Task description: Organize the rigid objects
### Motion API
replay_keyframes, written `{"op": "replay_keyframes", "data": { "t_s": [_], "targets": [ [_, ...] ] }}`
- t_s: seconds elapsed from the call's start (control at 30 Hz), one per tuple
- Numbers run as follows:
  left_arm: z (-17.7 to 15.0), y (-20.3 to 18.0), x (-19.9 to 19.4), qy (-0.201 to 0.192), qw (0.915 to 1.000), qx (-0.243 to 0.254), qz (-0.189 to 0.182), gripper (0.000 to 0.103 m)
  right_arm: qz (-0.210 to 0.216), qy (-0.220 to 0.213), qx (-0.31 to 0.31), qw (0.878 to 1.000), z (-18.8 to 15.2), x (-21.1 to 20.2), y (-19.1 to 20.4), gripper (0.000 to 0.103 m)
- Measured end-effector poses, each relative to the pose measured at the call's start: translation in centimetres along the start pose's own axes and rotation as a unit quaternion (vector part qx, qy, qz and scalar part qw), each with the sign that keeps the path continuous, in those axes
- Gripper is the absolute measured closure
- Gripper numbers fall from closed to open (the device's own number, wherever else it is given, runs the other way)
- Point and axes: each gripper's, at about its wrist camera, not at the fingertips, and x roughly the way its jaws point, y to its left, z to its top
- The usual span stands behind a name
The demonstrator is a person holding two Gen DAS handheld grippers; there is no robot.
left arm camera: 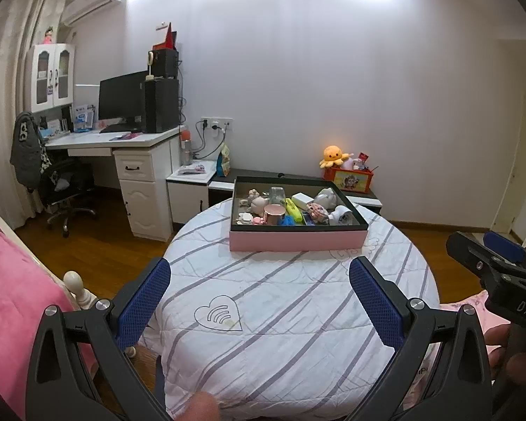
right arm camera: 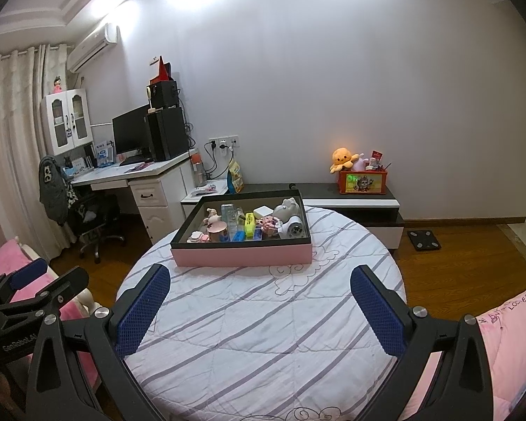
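A round counter fills the near middle of the scene. A shallow box sits on its far part, holding a crowd of small things: a cup near the left front, a clear jar behind it, a small block toward the far right. Both claws hang over the near edge of the counter, the left claw to the left of the right claw, each spread wide and empty. Far left stands a desk carrying a monitor, with a chair before it. Behind the counter runs a low cabinet; a toy crate rests on its right part.
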Motion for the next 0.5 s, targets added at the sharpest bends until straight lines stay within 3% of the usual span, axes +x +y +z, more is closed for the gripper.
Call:
{"op": "replay_keyframes", "data": {
  "t_s": [0.33,0.5],
  "targets": [
    [0.21,-0.07,-0.09,-0.002,0.9999,0.0,-0.015,0.0,-0.001,0.001,-0.002,1.0,0.1,-0.03,0.12,0.0],
    [0.09,-0.64,-0.32,-0.012,0.9998,0.014,0.008,0.0,-0.002,0.002,-0.004,1.0,0.1,0.07,0.26,0.0]
  ]
}}
